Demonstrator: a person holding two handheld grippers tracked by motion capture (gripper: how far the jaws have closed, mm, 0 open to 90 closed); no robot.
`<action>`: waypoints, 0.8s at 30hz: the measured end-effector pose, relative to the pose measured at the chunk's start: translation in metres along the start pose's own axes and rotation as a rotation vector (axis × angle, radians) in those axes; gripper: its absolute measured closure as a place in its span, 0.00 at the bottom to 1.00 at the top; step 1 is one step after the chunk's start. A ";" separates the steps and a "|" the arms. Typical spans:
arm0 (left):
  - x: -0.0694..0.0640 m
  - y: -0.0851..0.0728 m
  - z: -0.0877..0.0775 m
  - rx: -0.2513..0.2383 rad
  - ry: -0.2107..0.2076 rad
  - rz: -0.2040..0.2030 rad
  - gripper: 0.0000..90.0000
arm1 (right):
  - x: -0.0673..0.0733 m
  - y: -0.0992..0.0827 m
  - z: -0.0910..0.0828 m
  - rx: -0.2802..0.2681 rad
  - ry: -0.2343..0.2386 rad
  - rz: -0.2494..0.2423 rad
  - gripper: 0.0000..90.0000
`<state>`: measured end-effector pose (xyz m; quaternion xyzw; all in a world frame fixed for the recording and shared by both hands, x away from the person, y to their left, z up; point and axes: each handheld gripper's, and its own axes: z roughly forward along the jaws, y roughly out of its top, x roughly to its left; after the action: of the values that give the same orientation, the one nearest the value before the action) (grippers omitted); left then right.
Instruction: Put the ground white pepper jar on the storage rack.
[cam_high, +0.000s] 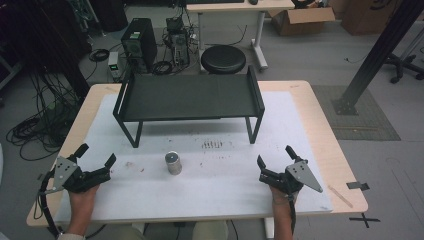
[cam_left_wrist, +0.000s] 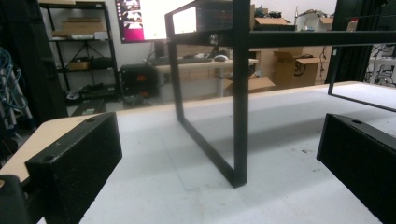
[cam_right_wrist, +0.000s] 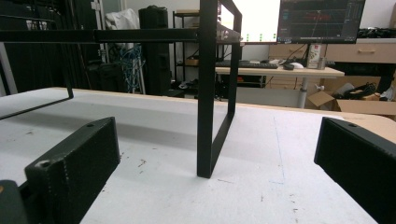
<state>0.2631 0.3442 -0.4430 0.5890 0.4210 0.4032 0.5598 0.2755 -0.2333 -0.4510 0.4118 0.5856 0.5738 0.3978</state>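
Observation:
A small silver can (cam_high: 173, 163) stands upright on the white mat, in front of a black metal shelf (cam_high: 189, 96). My left gripper (cam_high: 97, 155) rests near the table's front left, jaws wide apart and nothing between them. My right gripper (cam_high: 274, 155) sits at the front right, also open and empty. In the left gripper view the left gripper (cam_left_wrist: 219, 158) faces the shelf's left leg (cam_left_wrist: 240, 107). In the right gripper view the right gripper (cam_right_wrist: 215, 163) faces the shelf's right leg (cam_right_wrist: 208, 93). The can lies between the two grippers, apart from both.
The white mat (cam_high: 210, 185) covers most of the wooden table (cam_high: 325, 130). Black tape marks (cam_high: 358, 185) sit at the right front corner. Beyond the table are a round stool (cam_high: 223, 58), computer towers (cam_high: 139, 43), cables and a desk.

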 end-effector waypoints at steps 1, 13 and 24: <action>-0.001 0.003 0.000 -0.003 -0.003 0.002 0.01 | 0.000 0.000 0.000 0.000 0.000 0.000 0.00; -0.010 0.018 -0.004 0.005 -0.007 -0.002 0.00 | 0.000 0.000 0.000 0.002 0.000 0.000 0.00; -0.020 0.029 -0.007 0.013 -0.035 -0.018 0.00 | 0.000 0.000 0.000 0.004 0.000 -0.001 0.00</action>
<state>0.2515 0.3269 -0.4134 0.5957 0.4191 0.3850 0.5668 0.2759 -0.2331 -0.4509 0.4123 0.5870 0.5725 0.3970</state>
